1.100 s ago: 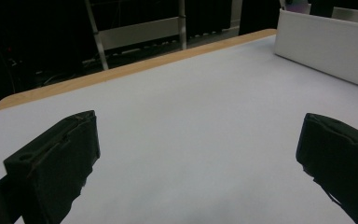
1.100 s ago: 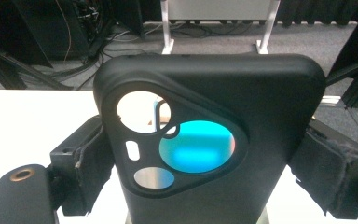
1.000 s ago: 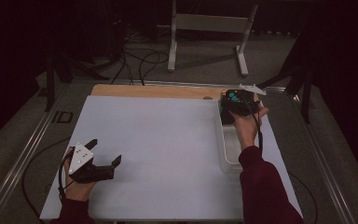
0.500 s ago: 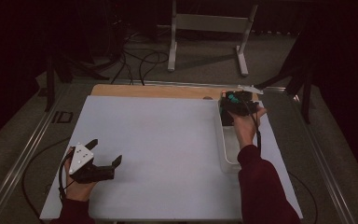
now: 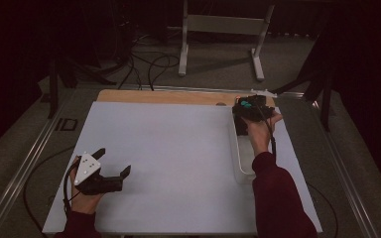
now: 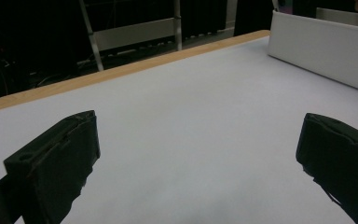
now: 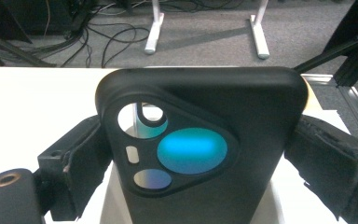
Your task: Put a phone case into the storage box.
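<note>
1. High view: the right gripper (image 5: 243,121) hangs over the far end of a white tray (image 5: 241,166) at the table's right side, with a dark phone case (image 5: 248,110) standing between its jaws. The left gripper (image 5: 110,171) rests on the white mat (image 5: 178,158) near the front left corner, well apart from the tray, its jaws spread with nothing between them.

2. Left gripper view: both black jaws stand wide over the bare mat, released and empty. The tray's white wall (image 6: 321,49) shows far off at the upper right.

3. Right gripper view: the phone case (image 7: 200,154) stands upright between the jaws, its camera cut-out facing the lens. The jaws have just been opening; the left pad (image 7: 81,158) looks to be touching the case's edge, the right pad (image 7: 328,163) just beside it. I cannot tell whether they still press on it.

4. Handling, as a judgement: the case looks light, thin and somewhat flexible, matte and fairly grippy, not fragile. Its long side edges are the best hold; squeezing hard may bow the hollow shell, and the cut-out corner is weakest.
</note>
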Tool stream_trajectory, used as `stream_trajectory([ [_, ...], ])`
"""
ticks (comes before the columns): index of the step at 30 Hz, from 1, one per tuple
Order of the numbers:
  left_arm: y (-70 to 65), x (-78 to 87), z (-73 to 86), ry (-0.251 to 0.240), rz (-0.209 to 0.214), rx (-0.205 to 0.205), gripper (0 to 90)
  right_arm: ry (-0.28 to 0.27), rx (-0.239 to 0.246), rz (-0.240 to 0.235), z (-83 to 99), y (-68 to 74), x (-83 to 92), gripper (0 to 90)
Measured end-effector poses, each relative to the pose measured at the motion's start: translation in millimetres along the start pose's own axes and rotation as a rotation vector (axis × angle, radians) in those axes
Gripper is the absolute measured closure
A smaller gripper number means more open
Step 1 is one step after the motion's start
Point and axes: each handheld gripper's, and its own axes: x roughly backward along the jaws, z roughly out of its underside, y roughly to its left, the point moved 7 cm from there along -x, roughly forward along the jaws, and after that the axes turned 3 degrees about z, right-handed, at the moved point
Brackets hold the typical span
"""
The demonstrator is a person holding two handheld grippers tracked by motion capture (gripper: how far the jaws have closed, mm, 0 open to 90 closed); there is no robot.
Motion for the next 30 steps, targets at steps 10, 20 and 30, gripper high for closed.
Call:
stream_trajectory([
  [10,-0.7,-0.1,0.0,0.002,0.004,0.001,0.0,0.001,-0.013,-0.022,-4.5,0.4,-1.8,7.8],
  [20,-0.7,0.9,-0.2,-0.001,0.005,0.004,0.0,-0.014,-0.023,-0.022,-12.1,-2.6,2.6,7.6],
  [30,-0.5,0.8,-0.6,-0.003,0.002,0.006,0.0,-0.028,-0.006,-0.051,-12.5,-4.0,13.5,7.7],
])
